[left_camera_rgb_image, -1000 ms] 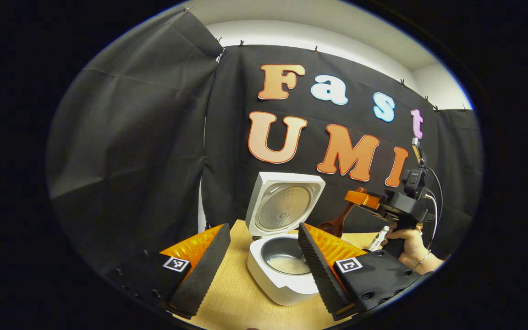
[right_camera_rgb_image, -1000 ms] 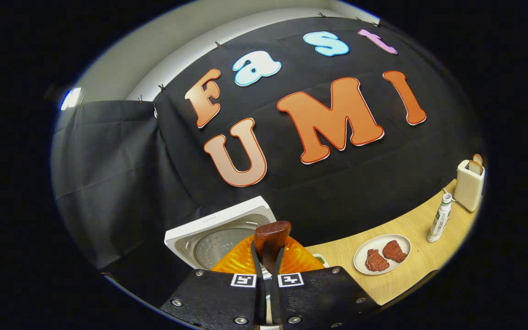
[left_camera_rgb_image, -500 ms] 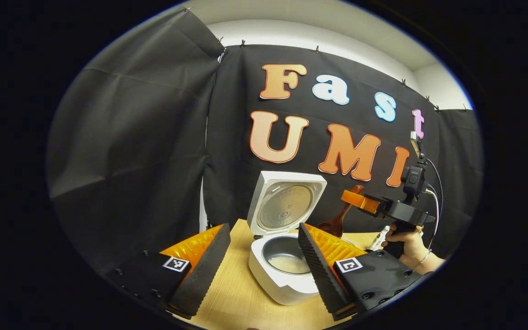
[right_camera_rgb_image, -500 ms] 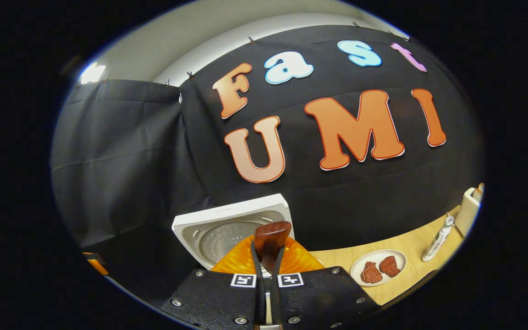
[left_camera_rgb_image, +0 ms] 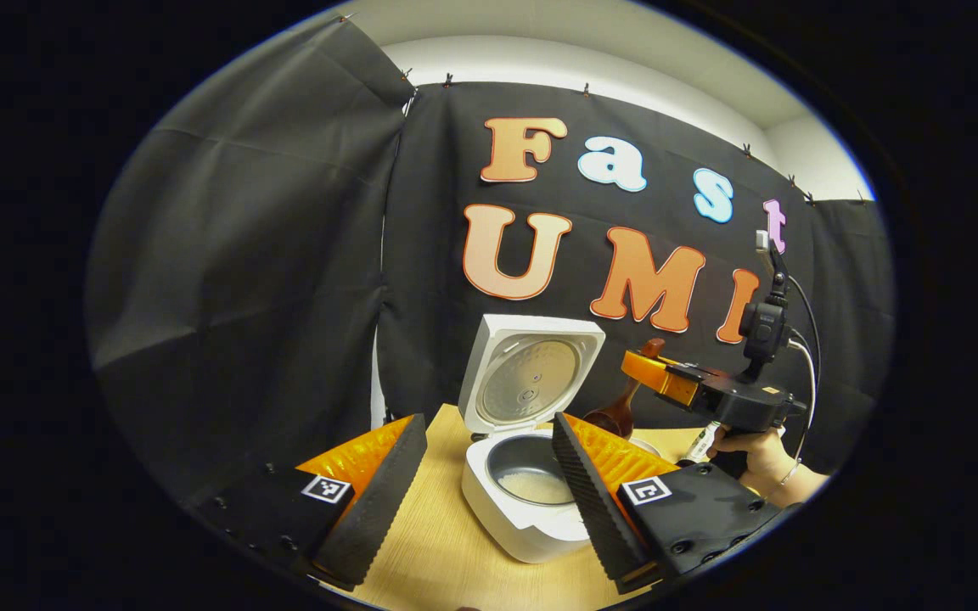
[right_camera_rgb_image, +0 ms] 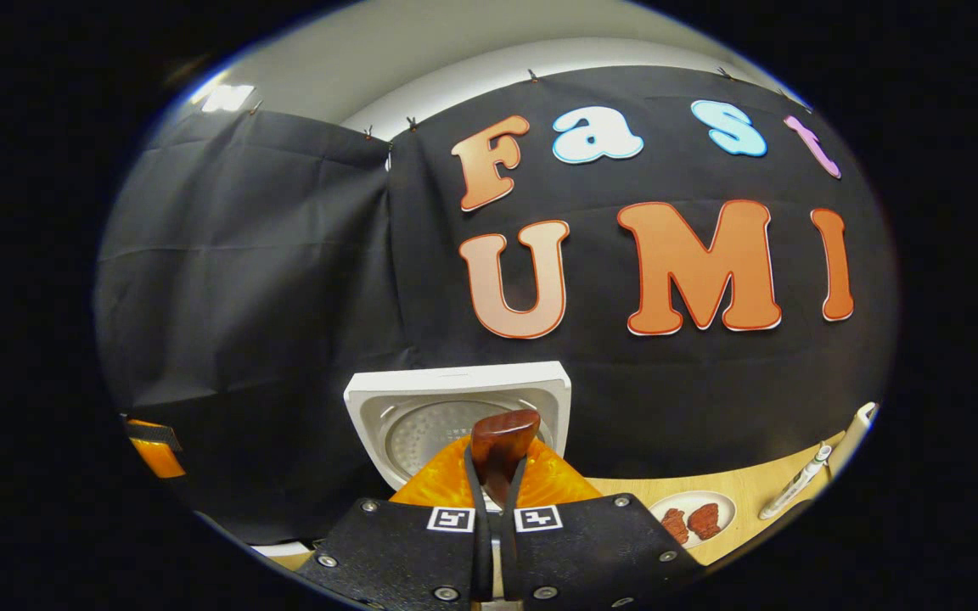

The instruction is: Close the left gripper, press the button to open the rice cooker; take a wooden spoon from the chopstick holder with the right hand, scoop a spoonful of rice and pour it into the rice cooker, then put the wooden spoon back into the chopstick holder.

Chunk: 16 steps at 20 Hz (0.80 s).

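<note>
Right gripper view: right gripper (right_camera_rgb_image: 496,509) is clamped on the wooden spoon (right_camera_rgb_image: 502,441) and has swung level; rice cooker (left_camera_rgb_image: 527,475) ahead has rice in it, so return comes next. Left gripper (left_camera_rgb_image: 480,492) sits apart.

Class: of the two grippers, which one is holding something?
The right gripper, shut on the wooden spoon; the left gripper is open, holding nothing.
</note>
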Each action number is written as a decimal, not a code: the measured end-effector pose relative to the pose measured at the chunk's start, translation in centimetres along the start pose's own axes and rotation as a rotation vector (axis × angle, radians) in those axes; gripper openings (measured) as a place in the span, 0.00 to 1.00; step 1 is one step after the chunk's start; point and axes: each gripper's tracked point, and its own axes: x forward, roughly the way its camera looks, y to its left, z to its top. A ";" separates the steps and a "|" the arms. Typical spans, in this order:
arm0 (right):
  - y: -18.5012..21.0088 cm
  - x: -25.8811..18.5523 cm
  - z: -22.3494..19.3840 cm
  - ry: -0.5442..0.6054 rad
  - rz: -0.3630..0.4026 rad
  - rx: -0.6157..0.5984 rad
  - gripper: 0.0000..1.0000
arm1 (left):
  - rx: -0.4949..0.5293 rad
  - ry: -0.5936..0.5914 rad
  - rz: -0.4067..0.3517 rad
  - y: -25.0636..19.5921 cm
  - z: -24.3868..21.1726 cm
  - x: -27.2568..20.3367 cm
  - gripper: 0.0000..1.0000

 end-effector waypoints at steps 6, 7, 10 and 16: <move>-0.3 -1.0 0.4 -0.007 0.005 0.022 0.03 | 0.002 0.003 0.002 -0.1 -0.2 -0.1 1.00; -0.8 -1.3 0.9 -0.012 0.000 0.057 0.03 | 0.004 -0.001 0.001 -0.1 -0.2 -0.1 1.00; -2.8 -2.9 2.4 -0.036 -0.037 0.183 0.03 | 0.002 -0.010 -0.007 -0.9 0.2 -0.6 1.00; -9.5 -8.2 4.3 -0.077 -0.138 0.334 0.03 | 0.006 -0.019 -0.022 -2.5 0.5 -1.0 1.00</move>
